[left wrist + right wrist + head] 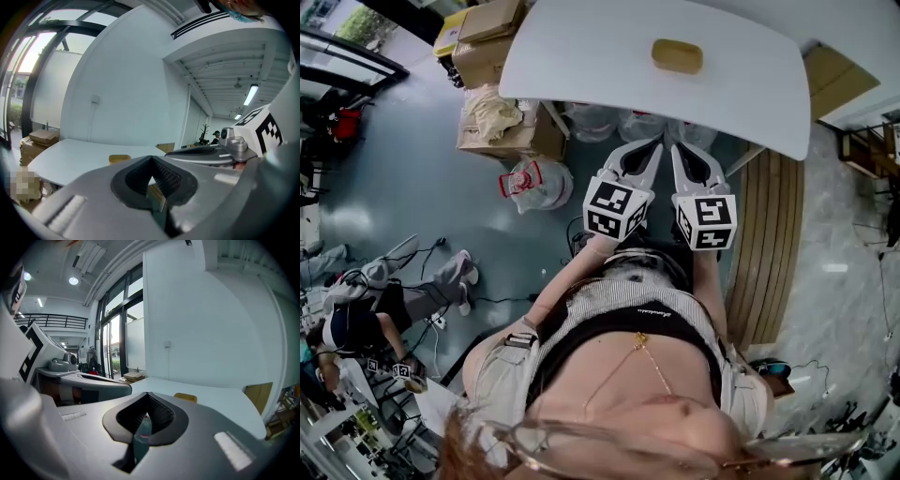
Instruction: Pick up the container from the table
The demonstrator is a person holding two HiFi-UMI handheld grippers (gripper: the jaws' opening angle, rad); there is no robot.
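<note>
A flat tan container [677,56] lies alone on the white table [581,56], toward its far side. I hold both grippers close to my body, short of the table's near edge, with their jaws pointing at it. The left gripper [650,150] is shut with nothing in it, and so is the right gripper [682,156] beside it. In the left gripper view the container [120,159] shows on the table [70,161] just past the closed jaw tips [151,159]. The right gripper view has the container [186,397] beyond its closed tips [147,395].
Cardboard boxes [492,37] are stacked at the table's left end, with a cloth-draped box [502,127] below them. A red-and-white bag [530,183] and clear plastic bags [600,122] sit on the floor by the table. A slatted wooden panel [769,244] lies to the right. A person [366,309] sits far left.
</note>
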